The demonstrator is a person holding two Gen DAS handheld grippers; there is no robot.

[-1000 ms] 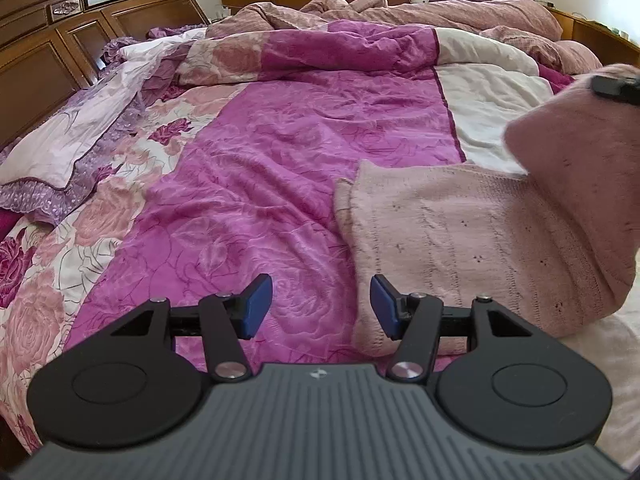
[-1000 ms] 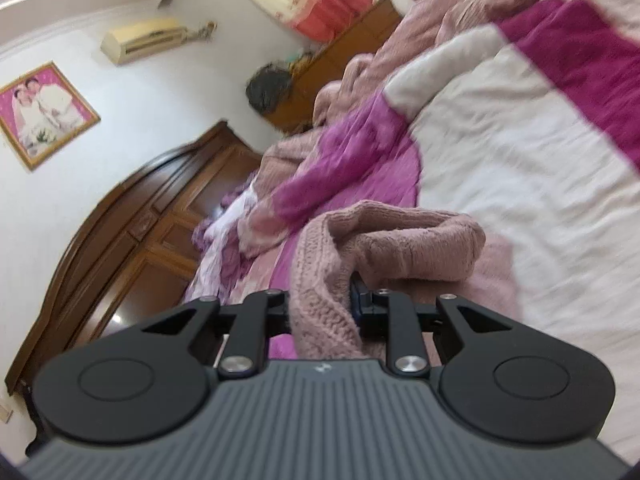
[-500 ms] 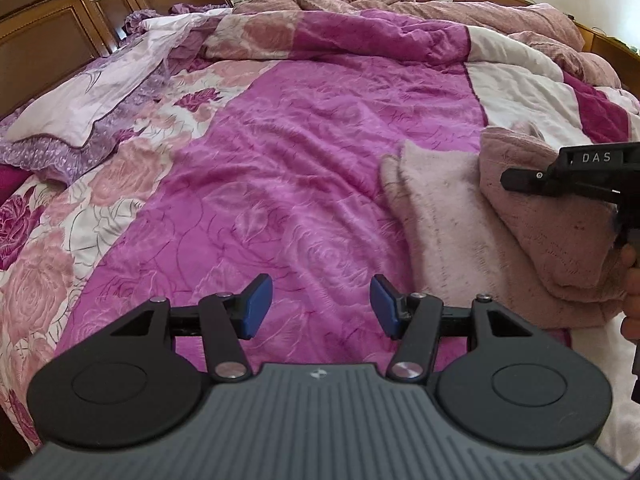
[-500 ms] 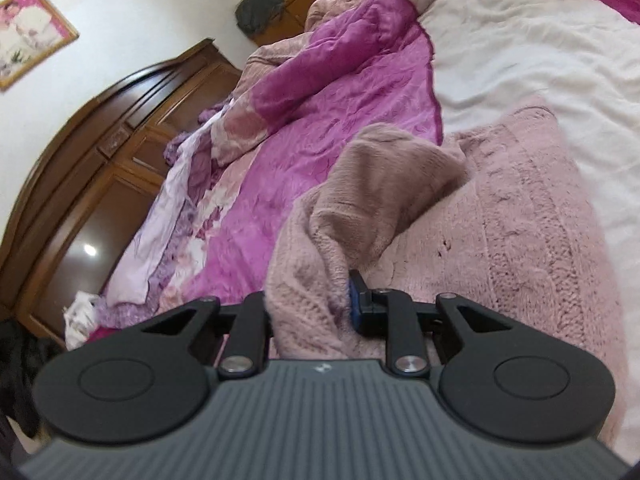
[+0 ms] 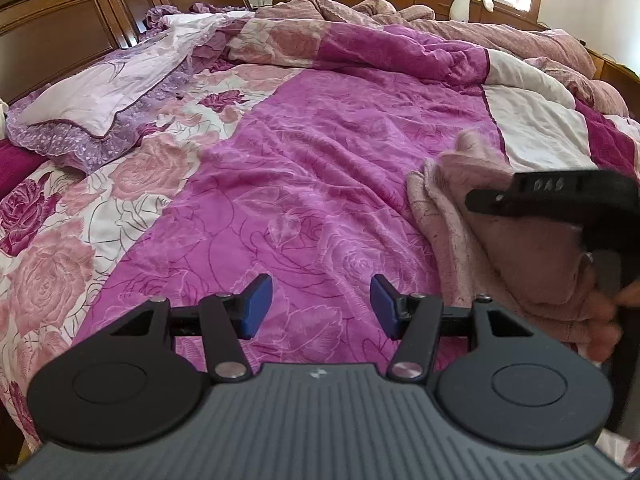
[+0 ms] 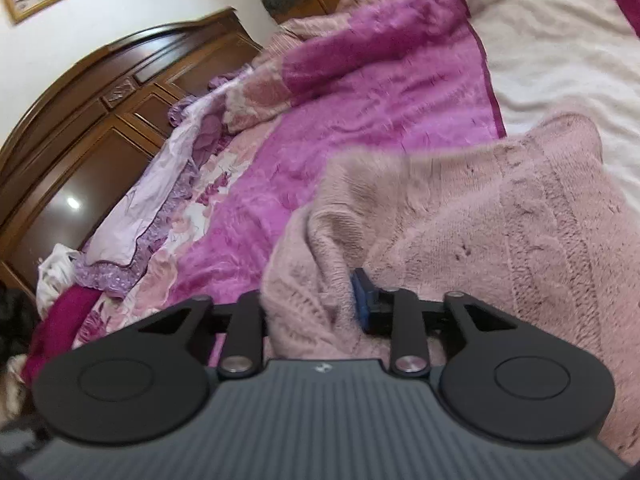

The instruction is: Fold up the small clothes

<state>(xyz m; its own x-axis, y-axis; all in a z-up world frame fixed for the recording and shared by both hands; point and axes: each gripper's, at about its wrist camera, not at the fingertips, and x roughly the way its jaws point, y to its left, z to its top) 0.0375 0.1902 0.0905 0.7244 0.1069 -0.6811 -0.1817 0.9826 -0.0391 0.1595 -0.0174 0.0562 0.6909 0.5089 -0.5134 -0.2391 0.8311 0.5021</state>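
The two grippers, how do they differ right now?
The left gripper is open with nothing between its blue pads; the right gripper is shut on the pink sweater. The left gripper hangs over bare magenta quilt, beside the sweater and apart from it; the right gripper has knit bunched over its fingers, hiding one pad. Both are the same black build with blue pads.

Left wrist cam's looking level up the bed toward the headboard (image 5: 60, 28); right one's tilting, hovering close over the pink sweater (image 6: 500, 216). Both are catching the magenta quilt (image 5: 320, 184).
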